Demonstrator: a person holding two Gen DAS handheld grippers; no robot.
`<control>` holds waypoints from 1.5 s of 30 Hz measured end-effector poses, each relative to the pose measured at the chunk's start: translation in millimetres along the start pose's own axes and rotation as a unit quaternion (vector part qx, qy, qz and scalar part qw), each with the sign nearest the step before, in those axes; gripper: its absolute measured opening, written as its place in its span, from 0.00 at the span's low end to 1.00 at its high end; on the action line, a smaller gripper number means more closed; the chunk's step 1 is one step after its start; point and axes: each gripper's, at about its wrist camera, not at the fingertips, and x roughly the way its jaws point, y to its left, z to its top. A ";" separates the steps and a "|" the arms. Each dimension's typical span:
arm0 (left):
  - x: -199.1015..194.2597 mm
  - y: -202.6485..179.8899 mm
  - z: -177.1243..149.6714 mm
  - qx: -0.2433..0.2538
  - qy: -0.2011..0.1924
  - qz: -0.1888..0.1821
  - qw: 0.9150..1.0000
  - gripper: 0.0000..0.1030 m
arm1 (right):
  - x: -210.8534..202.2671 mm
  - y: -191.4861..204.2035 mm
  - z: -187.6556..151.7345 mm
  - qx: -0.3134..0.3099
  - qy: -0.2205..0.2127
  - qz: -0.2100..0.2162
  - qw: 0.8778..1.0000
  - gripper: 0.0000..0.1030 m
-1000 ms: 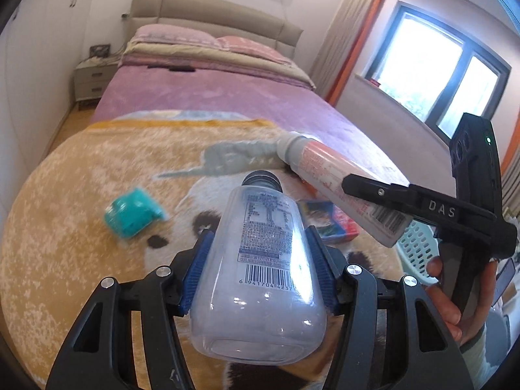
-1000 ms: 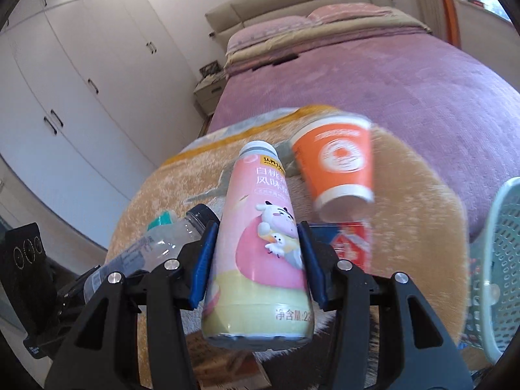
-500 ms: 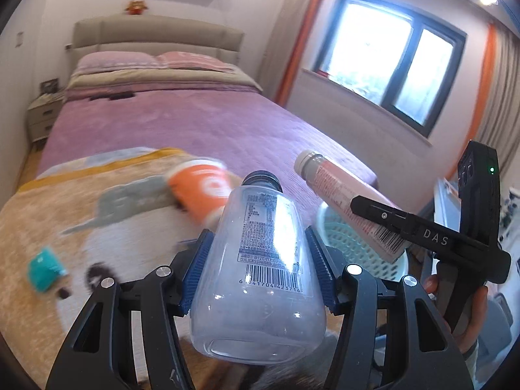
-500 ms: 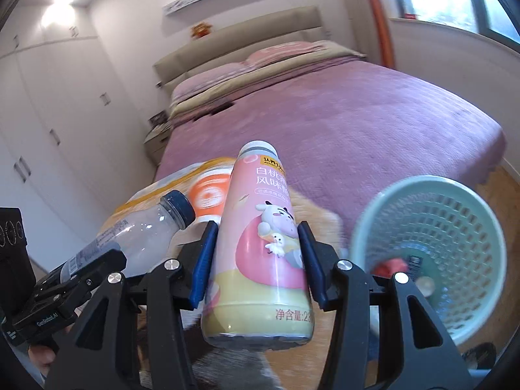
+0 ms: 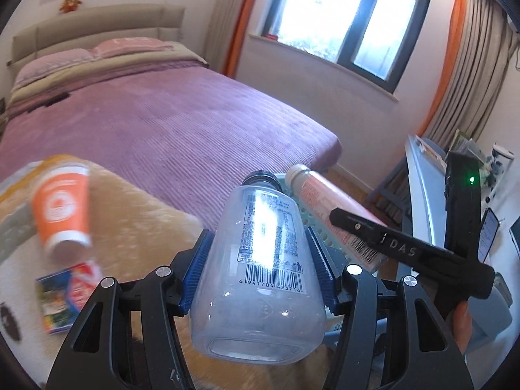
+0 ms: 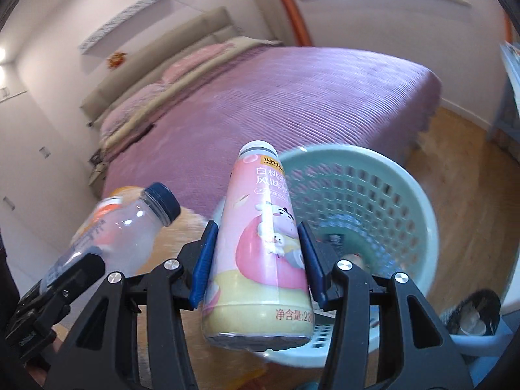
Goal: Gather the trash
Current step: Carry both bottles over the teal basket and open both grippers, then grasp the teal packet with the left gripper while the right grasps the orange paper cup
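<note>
Left wrist view: the left claw [image 5: 260,256] is clamped on a clear plastic bottle [image 5: 260,260], blue pads pressed to both its sides, dark cap pointing up-frame, barcode reading 6941704423716. Just right of it, the right claw [image 5: 360,227], marked "DAS", grips a pink bottle [image 5: 328,208] slanting toward the upper left, with the mint basket [image 5: 328,237] peeking out behind. At left of the frame, an orange paper cup [image 5: 63,204] lies on a tan fuzzy blanket [image 5: 139,214], a blue-and-red packet [image 5: 66,295] below it. Beyond spreads the purple bed [image 5: 169,123]; a bright window [image 5: 344,19] with orange-edged curtains fills the upper right.

Right wrist view: the pink bottle [image 6: 263,243] sits upright between the pads, with a cartoon cow and Chinese text, "净含量" near its base. The basket [image 6: 390,201] is right of centre on a wooden floor [image 6: 468,175], some trash blurred inside.
</note>
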 end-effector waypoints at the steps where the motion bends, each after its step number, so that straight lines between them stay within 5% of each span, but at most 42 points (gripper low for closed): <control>1: 10.2 -1.9 0.0 0.000 0.005 -0.001 1.000 0.54 | 5.5 -6.8 0.1 0.008 0.005 -0.004 1.000 0.45; 9: 71.0 -12.3 -3.1 -0.008 0.038 -0.011 0.999 0.54 | 43.6 -42.3 1.0 0.050 0.030 -0.044 0.997 0.46; 10: 75.3 -14.0 -4.2 -0.006 0.042 -0.017 0.999 0.60 | 47.1 -46.4 1.2 0.055 0.033 -0.047 0.997 0.47; 13: 70.0 -15.1 -10.9 -0.019 0.030 -0.024 0.999 0.75 | 48.7 -54.0 -1.3 0.070 0.041 -0.038 0.996 0.56; 18: 38.6 -20.8 -20.1 -0.008 0.003 -0.030 1.000 0.75 | 28.4 -44.8 -5.0 0.054 0.027 -0.026 0.998 0.57; 31: -77.9 1.4 -40.0 -0.032 -0.087 -0.016 0.996 0.75 | -23.4 66.2 -19.8 -0.058 -0.017 0.046 0.997 0.57; 38: -133.6 50.4 -66.1 -0.083 -0.124 0.043 0.988 0.75 | -15.9 140.1 -39.3 -0.124 -0.008 0.105 0.987 0.57; 45: -183.5 126.2 -85.8 -0.143 -0.148 0.138 0.969 0.78 | 2.0 219.5 -58.7 -0.196 0.002 0.126 0.972 0.57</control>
